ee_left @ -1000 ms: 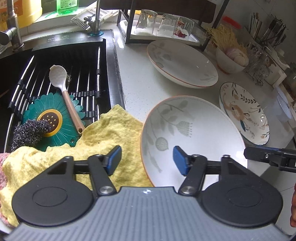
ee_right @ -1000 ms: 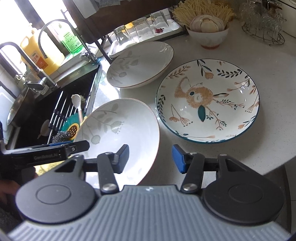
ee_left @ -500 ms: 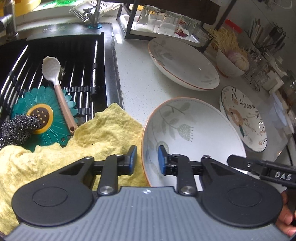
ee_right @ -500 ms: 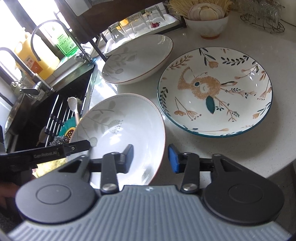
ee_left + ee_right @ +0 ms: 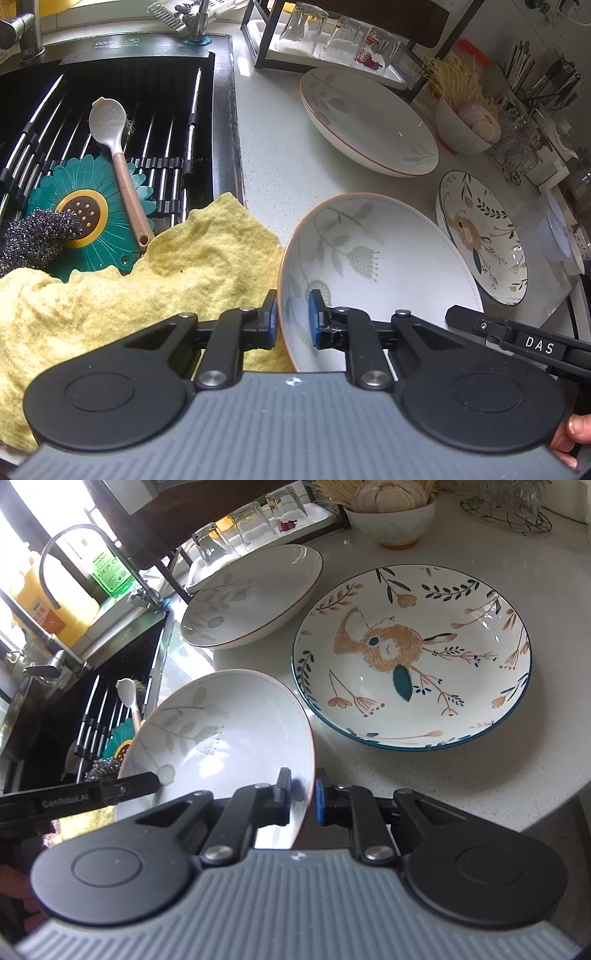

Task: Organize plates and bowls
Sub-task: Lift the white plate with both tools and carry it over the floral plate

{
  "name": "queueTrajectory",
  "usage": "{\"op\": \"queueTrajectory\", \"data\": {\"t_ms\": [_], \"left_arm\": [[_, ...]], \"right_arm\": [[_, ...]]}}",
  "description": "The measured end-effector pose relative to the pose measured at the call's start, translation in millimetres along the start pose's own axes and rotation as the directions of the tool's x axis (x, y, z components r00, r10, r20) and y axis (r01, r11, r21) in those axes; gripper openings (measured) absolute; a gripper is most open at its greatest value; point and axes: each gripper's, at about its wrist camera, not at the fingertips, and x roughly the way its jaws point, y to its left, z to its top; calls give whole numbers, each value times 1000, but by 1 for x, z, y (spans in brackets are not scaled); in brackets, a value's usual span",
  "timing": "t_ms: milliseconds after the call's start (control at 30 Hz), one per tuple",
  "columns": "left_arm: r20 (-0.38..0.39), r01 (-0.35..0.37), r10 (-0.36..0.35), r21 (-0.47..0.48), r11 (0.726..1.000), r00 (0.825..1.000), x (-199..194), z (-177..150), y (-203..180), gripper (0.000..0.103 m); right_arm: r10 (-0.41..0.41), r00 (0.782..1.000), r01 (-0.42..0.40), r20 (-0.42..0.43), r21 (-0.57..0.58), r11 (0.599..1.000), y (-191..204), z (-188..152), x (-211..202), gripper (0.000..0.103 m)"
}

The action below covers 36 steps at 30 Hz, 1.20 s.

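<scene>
A white leaf-patterned plate (image 5: pixel 384 273) with an orange rim is held between both grippers at the counter's front. My left gripper (image 5: pixel 291 319) is shut on its left rim. My right gripper (image 5: pixel 303 797) is shut on its right rim; the plate (image 5: pixel 221 738) looks tilted and slightly raised. A second leaf-patterned plate (image 5: pixel 369 118) lies further back on the counter, also in the right wrist view (image 5: pixel 251 594). A blue-rimmed squirrel-patterned plate (image 5: pixel 480 236) lies to the right (image 5: pixel 413 657).
A yellow cloth (image 5: pixel 147 280) lies left of the held plate at the sink edge. The sink rack (image 5: pixel 110 129) holds a spoon, a teal flower mat and a steel scourer. A bowl of garlic (image 5: pixel 391 513), upturned glasses (image 5: pixel 332 37) and a wire stand sit at the back.
Both grippers have closed from open onto opposite rims of the near leaf-patterned plate, and the plate has tipped up a little off the counter.
</scene>
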Motion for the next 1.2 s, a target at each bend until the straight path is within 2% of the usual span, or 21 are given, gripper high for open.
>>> {"op": "queueTrajectory", "data": {"t_ms": [267,533,933,1033,1133,1200], "left_arm": [[-13,6,-6,18,1000,1000,-13,7,-4,18],[-20,30,-29,46,999,999,-21,11,-8,17],[-2,86,-86,62,994,996,-37,26,-28,17],[6,96,-96,79,992,995,-38,32,-39,17],[0,138,-139,53,989,990,-36,39,-47,17],[16,130,-131,78,989,991,-37,42,-59,17]], "right_arm": [[18,1000,-18,-2,54,998,-2,-9,-12,15],[25,999,-26,21,57,998,-2,-10,-21,16],[49,993,-51,106,18,999,-12,8,-49,15],[45,991,-47,128,17,999,-16,16,-54,15],[41,988,-42,150,3,999,-25,25,-60,16],[55,987,-56,153,-1,998,-33,32,-64,15]]}}
